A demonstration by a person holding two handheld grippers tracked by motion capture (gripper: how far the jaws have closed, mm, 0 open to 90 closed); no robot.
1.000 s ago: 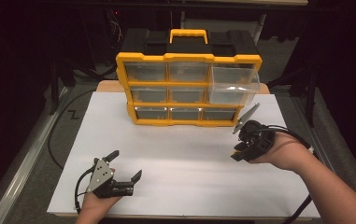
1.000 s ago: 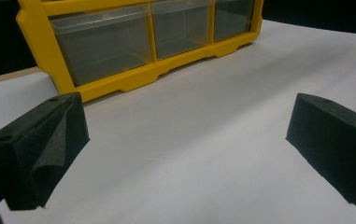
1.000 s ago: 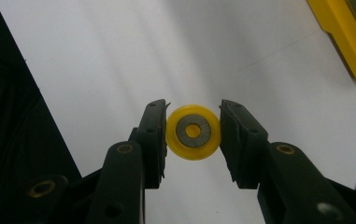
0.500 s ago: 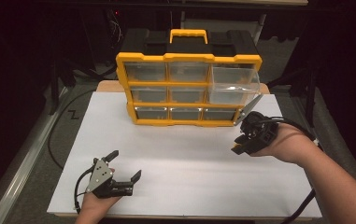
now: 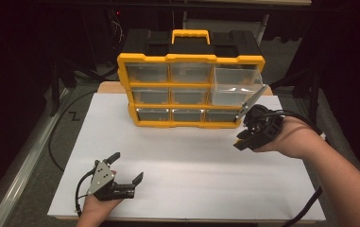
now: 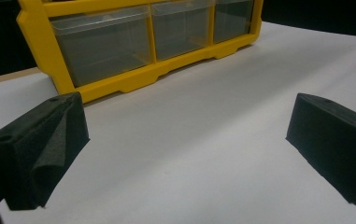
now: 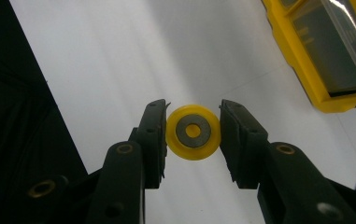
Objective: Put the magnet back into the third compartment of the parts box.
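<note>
A yellow organizer with clear drawers stands at the back of the white sheet, and its top right drawer is pulled out. My right gripper hovers just in front of the organizer's right end, below that drawer. In the right gripper view it is shut on a small yellow wheel with a grey hub, held above the sheet. My left gripper rests low at the front left, open, with nothing between its jaws. The organizer's bottom drawers lie ahead of it.
The white sheet covers the table between the two hands. Its front edge runs close to my left hand. A black cable loops off the left side, and dark floor surrounds the table.
My right hand has twisted at the wrist and drifted slightly up and right beside the organizer, still holding the wheel. The left gripper has stayed put.
</note>
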